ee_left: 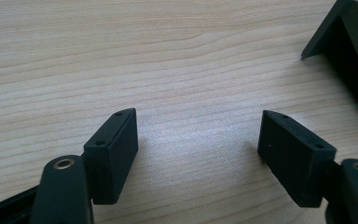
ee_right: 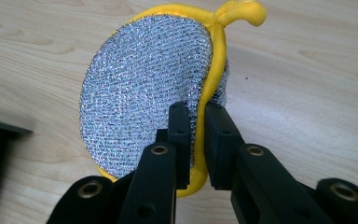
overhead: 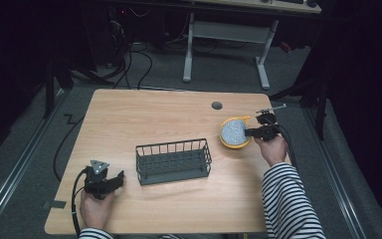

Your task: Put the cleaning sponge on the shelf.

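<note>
Now jaws pinch scrubber [ee_right: 144, 93] (edgewise).

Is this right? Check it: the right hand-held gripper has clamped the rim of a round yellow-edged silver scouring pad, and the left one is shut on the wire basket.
Not quite. The left hand-held gripper is open over bare table with nothing between its jaws, as the left gripper view shows; the wire basket sits beside it. The right hand-held gripper does clamp the scouring pad at its rim.
</note>
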Motion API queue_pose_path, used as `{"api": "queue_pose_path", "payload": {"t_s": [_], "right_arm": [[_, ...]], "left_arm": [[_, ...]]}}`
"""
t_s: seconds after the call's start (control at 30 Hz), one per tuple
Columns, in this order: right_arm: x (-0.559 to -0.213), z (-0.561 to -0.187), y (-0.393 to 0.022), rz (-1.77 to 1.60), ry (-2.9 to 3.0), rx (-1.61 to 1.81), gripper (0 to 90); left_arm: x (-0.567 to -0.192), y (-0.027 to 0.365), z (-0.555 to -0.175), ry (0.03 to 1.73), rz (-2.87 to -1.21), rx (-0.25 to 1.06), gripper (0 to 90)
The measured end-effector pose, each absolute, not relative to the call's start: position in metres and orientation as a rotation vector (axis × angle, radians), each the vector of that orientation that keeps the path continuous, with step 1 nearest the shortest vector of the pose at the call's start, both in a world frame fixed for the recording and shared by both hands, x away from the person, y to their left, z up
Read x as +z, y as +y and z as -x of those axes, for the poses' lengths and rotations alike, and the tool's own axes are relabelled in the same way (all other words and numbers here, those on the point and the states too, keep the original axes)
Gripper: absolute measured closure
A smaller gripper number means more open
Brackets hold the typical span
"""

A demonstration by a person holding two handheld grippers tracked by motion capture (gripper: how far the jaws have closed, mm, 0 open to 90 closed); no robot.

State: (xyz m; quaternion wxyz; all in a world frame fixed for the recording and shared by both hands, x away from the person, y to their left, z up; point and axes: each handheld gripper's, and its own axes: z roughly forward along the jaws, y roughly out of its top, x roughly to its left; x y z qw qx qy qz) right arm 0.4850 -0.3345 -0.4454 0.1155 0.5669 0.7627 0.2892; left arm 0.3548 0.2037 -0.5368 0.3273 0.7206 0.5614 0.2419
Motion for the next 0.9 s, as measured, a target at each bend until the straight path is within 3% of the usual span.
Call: {"api": "queue_pose_path", "payload": {"t_s": [0.9], "right_arm": [[-0.390, -0.436, -0.327, -1.405, 2.297, 1.028, 81.9]], "left_arm": [[-0.537, 0.204, -0.355, 1.468, -1.885, 0.626, 29.7]]}}
